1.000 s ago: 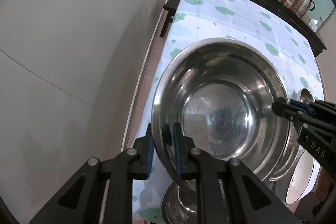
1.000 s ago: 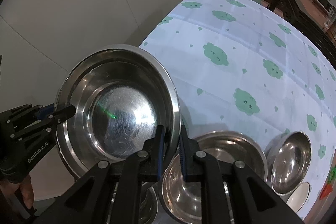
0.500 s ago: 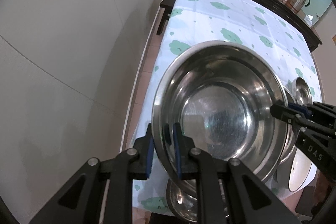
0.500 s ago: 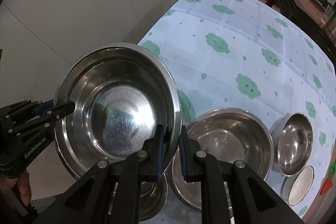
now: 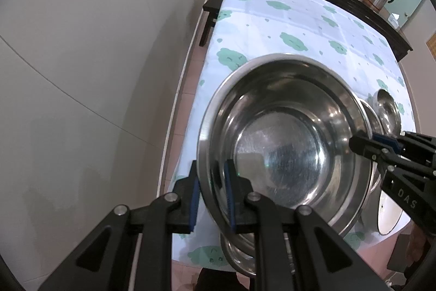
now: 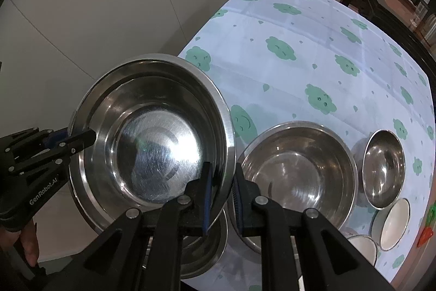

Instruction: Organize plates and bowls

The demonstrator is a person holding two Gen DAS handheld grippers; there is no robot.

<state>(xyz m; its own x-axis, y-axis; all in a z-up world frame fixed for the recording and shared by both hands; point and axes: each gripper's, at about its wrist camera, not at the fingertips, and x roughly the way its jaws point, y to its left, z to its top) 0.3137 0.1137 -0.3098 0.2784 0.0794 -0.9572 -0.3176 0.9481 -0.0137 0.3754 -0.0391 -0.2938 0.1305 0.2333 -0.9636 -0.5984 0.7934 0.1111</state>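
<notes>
The left gripper (image 5: 211,198), black with blue pads, is clamped on the left rim of a large round stainless-steel bowl (image 5: 283,154); one pad sits outside the rim, the other inside the wall. The bowl hangs tilted in the air above the near edge of the table with the pale blue cloth printed with green clouds (image 5: 286,18), its polished inside facing the cameras. At the opposite side the right gripper (image 6: 220,195) pinches the bowl's right rim in the same way, so the bowl spans the space between the two grippers. In the right wrist view the left gripper (image 6: 81,138) shows at the far left of the bowl (image 6: 152,138). Under the held bowl part of another steel bowl (image 6: 207,255) peeks out. Right of it on the cloth rests a second wide steel bowl (image 6: 297,171), then a smaller deep steel bowl (image 6: 384,168), and near the table edge two white bowls with dark rims (image 6: 392,225).
</notes>
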